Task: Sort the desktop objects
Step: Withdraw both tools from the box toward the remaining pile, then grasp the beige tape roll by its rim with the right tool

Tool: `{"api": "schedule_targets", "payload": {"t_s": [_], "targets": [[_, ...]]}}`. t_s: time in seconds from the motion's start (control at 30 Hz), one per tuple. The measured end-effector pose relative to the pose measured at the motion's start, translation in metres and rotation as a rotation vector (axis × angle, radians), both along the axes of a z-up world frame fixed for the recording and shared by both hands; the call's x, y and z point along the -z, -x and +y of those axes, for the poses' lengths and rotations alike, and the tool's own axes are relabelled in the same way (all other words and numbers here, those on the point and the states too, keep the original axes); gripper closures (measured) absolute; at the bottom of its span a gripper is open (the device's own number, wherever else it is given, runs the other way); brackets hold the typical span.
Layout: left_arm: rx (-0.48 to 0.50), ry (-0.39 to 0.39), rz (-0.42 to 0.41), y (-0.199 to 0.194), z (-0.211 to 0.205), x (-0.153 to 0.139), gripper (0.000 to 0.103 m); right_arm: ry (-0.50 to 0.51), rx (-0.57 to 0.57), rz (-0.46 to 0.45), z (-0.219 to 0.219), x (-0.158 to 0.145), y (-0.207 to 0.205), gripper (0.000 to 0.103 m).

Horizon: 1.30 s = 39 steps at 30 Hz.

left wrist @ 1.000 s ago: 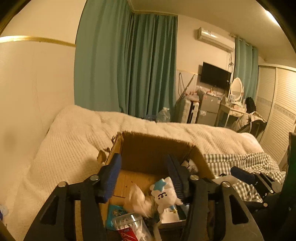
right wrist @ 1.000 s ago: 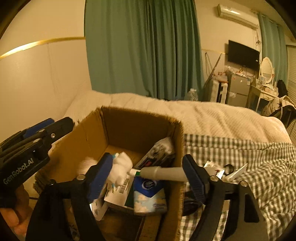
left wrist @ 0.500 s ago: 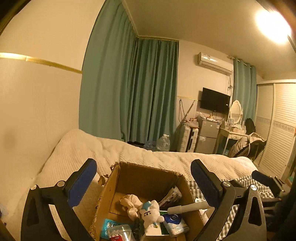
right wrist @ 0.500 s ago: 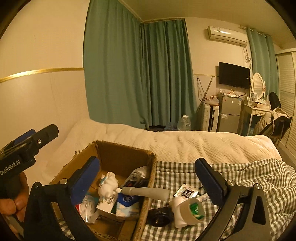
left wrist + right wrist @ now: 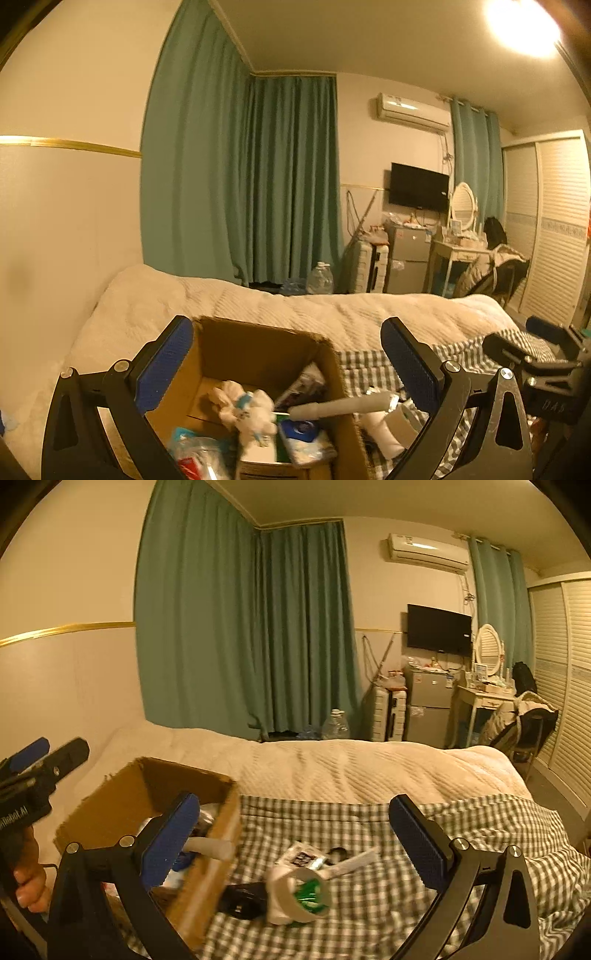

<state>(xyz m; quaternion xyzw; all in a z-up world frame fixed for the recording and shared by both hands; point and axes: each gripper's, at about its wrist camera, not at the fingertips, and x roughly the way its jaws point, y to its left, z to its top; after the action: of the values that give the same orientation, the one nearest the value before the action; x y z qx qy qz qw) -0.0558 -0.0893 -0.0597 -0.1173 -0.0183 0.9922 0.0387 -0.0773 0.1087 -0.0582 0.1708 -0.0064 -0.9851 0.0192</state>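
Both grippers empty, jaws spread wide: left gripper [image 5: 286, 363] over box [image 5: 258, 347], right gripper [image 5: 295, 834] above tape [image 5: 299, 893] lying just right of box. Drop squarely over roll before clamping.

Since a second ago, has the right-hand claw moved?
Yes. The right gripper has pulled back and up from the cardboard box, which now sits lower-left; its jaws stand wide open.

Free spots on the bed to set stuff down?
Bare: cream blanket beyond the cardboard box, and checked cloth right of the tape roll. Crowded: inside the box, and the cloth beside it, with tape roll, sachet and a black item.
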Motion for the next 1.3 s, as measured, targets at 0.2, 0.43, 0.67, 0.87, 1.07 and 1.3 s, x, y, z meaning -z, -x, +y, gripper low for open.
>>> {"api": "schedule_targets", "payload": {"t_s": [0.2,0.43,0.67,0.87,1.07,1.3], "targets": [[-0.010,-0.024,0.000,-0.001,0.026,0.011,0.000,-0.014,-0.001,0.001,0.028,0.008,-0.001,0.000],[0.009,-0.038,-0.013,-0.003,0.053,0.026,0.000,0.018,-0.027,-0.037,0.056,0.035,0.003,0.000],[0.101,-0.070,-0.145,0.005,0.075,0.040,0.000,0.125,-0.047,-0.083,0.080,0.072,0.013,0.000],[0.147,-0.081,-0.202,-0.002,0.091,0.057,0.006,0.078,-0.058,-0.190,0.071,0.100,0.025,0.021],[0.041,-0.120,-0.173,-0.016,0.094,0.075,0.027,0.018,-0.091,-0.332,0.057,0.136,0.048,0.044],[0.044,-0.065,-0.172,-0.020,0.115,0.100,0.027,-0.002,-0.219,-0.412,0.035,0.158,0.073,0.051]]}}
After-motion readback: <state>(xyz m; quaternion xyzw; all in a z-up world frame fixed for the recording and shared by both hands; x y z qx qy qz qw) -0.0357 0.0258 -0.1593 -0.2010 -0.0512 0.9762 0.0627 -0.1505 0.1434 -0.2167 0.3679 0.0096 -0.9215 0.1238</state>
